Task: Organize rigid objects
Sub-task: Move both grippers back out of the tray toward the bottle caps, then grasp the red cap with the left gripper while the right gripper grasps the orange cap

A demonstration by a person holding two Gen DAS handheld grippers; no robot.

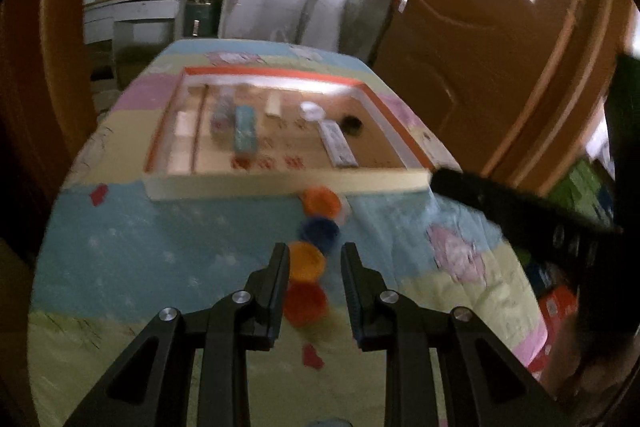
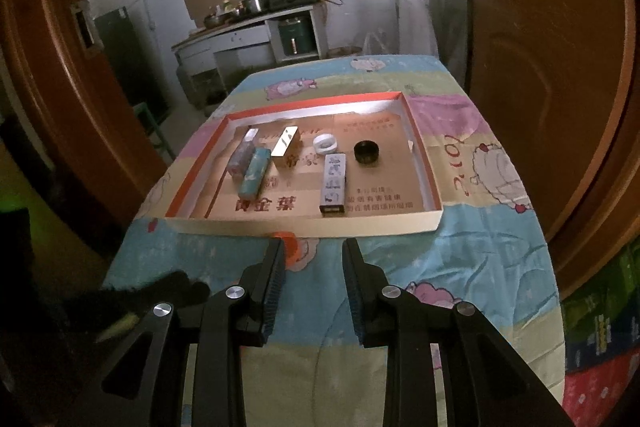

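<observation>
Several bottle caps lie in a row on the patterned tablecloth in the left wrist view: orange point(image 1: 322, 201), blue point(image 1: 320, 229), yellow point(image 1: 306, 261) and red point(image 1: 304, 303). My left gripper point(image 1: 314, 259) hovers over the row with its jaws a little apart. The yellow cap shows between the fingertips, and the pads are not pressing on it. My right gripper point(image 2: 314, 255) has a narrow gap with nothing in it. Beside its left fingertip peeks the orange cap point(image 2: 287, 242). Beyond lies a shallow orange-rimmed cardboard tray point(image 2: 304, 227) point(image 1: 280, 187).
The tray holds a teal box point(image 2: 254, 173), a gold box point(image 2: 286, 147), a long printed box point(image 2: 333, 183), a white ring point(image 2: 325, 143) and a black cap point(image 2: 367, 151). A dark sleeve point(image 2: 136, 301) is at lower left. The other gripper's black body point(image 1: 520, 211) crosses the right side.
</observation>
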